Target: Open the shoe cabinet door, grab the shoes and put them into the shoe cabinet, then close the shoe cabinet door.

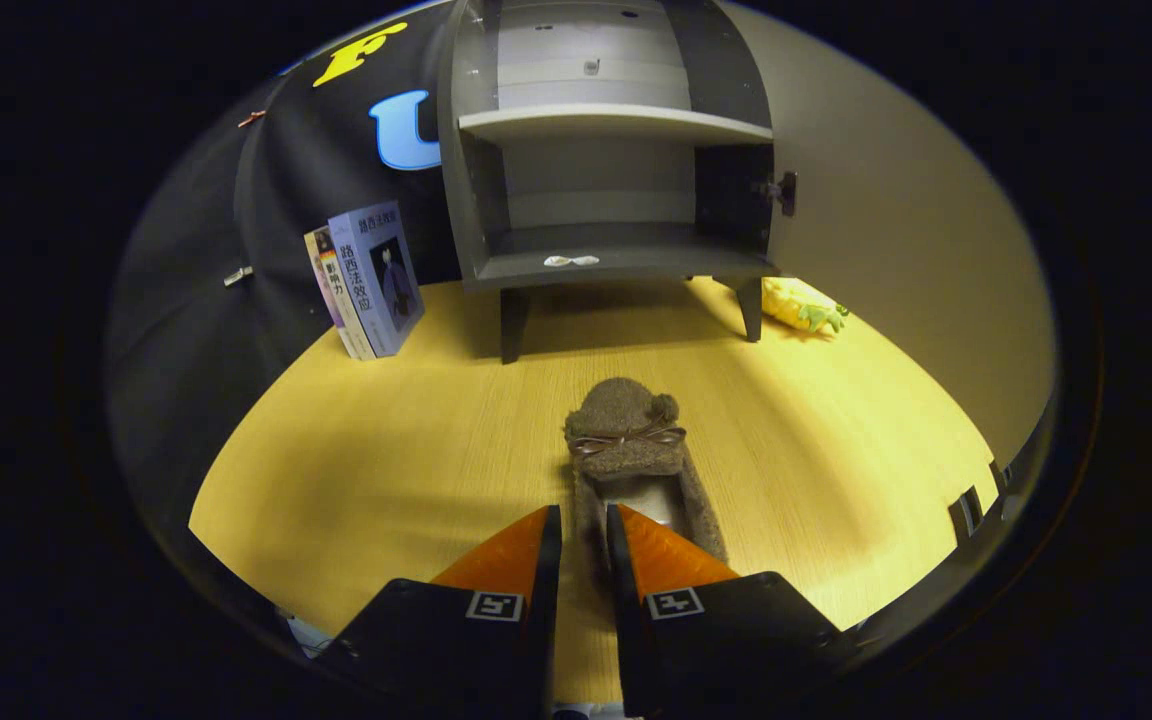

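Hand-held gripper (pixel 584 545) sits low over the table (pixel 356 470), fingers nearly together w/ a narrow gap between them. The heel edge of a fuzzy brown slipper (pixel 626 450) runs into that gap; can't tell whether both fingers are pressing on it or just flanking it, so grip is uncertain. Slipper lies flat, toe w/ a small bow pointing toward the shoe cabinet (pixel 616 150), which stands at the far side of the table on short legs. Cabinet door (pixel 896 200) is swung wide open to the right, so step one looks done. Inside, upper shelf (pixel 616 122) is bare; bottom shelf (pixel 626 262) has a small pale scrap near its front lip. Left to do, by my read: secure the slipper, carry it in, shut the door. Room for moving: bare table between slipper and cabinet, straight path ahead. Watch the bottom shelf's front edge, which sits raised above the table, so the slipper needs lifting over it. Two books (pixel 371 285) lean left of the cabinet, a yellow plush toy (pixel 801 305) lies by its right leg, both off the path.
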Demonstrator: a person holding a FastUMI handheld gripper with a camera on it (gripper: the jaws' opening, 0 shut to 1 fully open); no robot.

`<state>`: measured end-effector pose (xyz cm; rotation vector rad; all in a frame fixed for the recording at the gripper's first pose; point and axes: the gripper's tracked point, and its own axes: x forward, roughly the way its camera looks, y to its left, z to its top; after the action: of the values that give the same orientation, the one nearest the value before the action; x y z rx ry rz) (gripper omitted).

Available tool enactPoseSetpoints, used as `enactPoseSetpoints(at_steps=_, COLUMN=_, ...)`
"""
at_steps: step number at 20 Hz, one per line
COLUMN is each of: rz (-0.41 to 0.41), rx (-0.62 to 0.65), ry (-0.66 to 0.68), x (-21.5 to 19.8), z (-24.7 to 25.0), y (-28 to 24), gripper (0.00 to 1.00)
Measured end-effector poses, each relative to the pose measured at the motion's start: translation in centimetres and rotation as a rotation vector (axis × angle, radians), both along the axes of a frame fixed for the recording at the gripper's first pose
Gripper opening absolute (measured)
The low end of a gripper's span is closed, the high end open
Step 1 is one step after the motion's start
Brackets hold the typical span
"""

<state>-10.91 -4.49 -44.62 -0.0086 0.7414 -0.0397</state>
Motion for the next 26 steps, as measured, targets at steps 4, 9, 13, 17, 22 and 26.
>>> enactPoseSetpoints(at_steps=4, rz=0.000, rx=-0.020, ry=0.038, x=1.3, z=-2.1, y=-0.2, gripper=0.30)
enactPoseSetpoints(at_steps=9, rz=0.010, rx=-0.036, ry=0.077, x=3.0, z=-4.2, y=-0.3, gripper=0.30)
enactPoseSetpoints(at_steps=13, rz=0.004, rx=-0.022, ry=0.083, x=4.8, z=-5.0, y=-0.5, gripper=0.30)
enactPoseSetpoints(at_steps=17, rz=0.000, rx=-0.038, ry=0.079, x=6.2, z=-5.3, y=-1.0, gripper=0.29)
enactPoseSetpoints(at_steps=22, rz=0.031, rx=-0.069, ry=0.080, x=6.9, z=-5.8, y=-0.7, gripper=0.34)
enactPoseSetpoints(at_steps=26, rz=0.028, rx=-0.078, ry=0.081, x=7.0, z=-5.9, y=-0.9, gripper=0.41)
